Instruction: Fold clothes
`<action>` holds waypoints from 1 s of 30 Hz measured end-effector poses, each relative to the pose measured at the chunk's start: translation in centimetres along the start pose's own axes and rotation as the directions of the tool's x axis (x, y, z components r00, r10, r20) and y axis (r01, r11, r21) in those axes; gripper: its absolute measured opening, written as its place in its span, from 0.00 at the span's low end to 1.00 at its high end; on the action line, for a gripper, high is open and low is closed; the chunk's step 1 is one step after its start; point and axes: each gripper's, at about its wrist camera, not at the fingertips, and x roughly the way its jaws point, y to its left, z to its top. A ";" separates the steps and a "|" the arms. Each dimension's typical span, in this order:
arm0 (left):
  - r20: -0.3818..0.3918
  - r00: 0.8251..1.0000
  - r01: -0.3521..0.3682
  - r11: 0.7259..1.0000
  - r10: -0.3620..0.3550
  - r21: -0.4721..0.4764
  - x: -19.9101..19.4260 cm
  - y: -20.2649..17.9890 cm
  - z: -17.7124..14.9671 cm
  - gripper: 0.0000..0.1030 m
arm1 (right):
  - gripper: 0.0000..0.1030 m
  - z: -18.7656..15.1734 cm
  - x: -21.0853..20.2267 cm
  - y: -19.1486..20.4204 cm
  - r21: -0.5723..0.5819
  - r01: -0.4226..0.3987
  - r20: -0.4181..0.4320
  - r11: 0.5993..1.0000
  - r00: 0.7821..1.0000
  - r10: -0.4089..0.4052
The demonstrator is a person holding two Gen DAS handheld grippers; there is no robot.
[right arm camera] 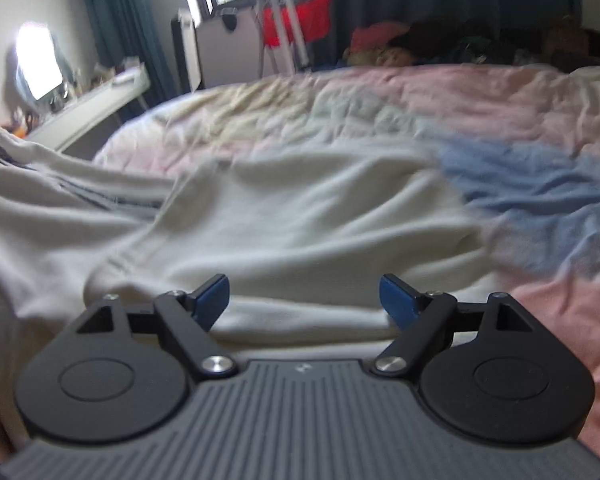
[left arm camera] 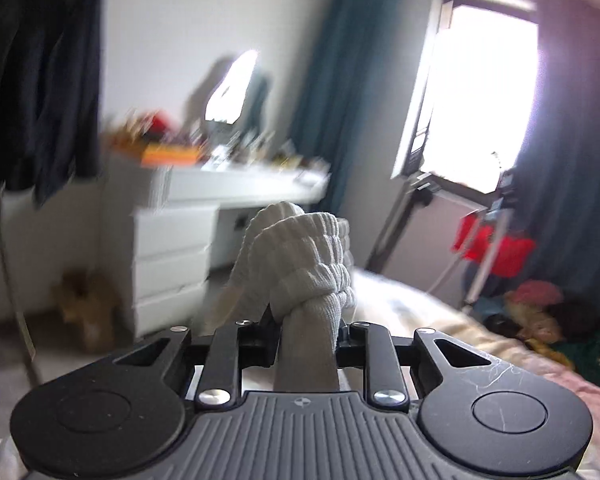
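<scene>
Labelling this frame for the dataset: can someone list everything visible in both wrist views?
cream garment: 1, off-white with dark stripes, spread on the bed; its ribbed edge is bunched in the left gripper
bedspread: 1, pink, blue and pale yellow patches, covers the bed
dresser: 1, white, drawers, cluttered top, against the wall
mirror: 1, bright reflection, on the dresser
dark clothes: black, hanging at far left
curtains: teal, beside the window
window: 1, overexposed
red cloth: on a drying rack under the window
clothes pile: mixed colours, beyond the bed
left gripper: shut on the garment
right gripper: open, blue pads, above the garment
</scene>
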 end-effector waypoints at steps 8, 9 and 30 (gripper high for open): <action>0.138 0.976 0.137 0.966 -0.170 0.218 -7.2 -17.8 -1.5 0.19 | 0.81 2.8 -4.1 -5.8 0.068 0.030 0.119 0.997 0.992 -0.038; 0.144 0.971 0.152 0.958 -0.191 0.241 -7.9 -20.0 -2.4 0.19 | 0.81 3.0 -4.3 -7.0 0.106 0.022 0.122 0.994 0.992 -0.035; -0.474 0.751 0.658 0.581 -0.460 0.478 -7.0 -29.4 -25.2 0.96 | 0.83 1.3 -3.1 -18.3 0.539 -0.269 0.279 0.798 0.951 0.133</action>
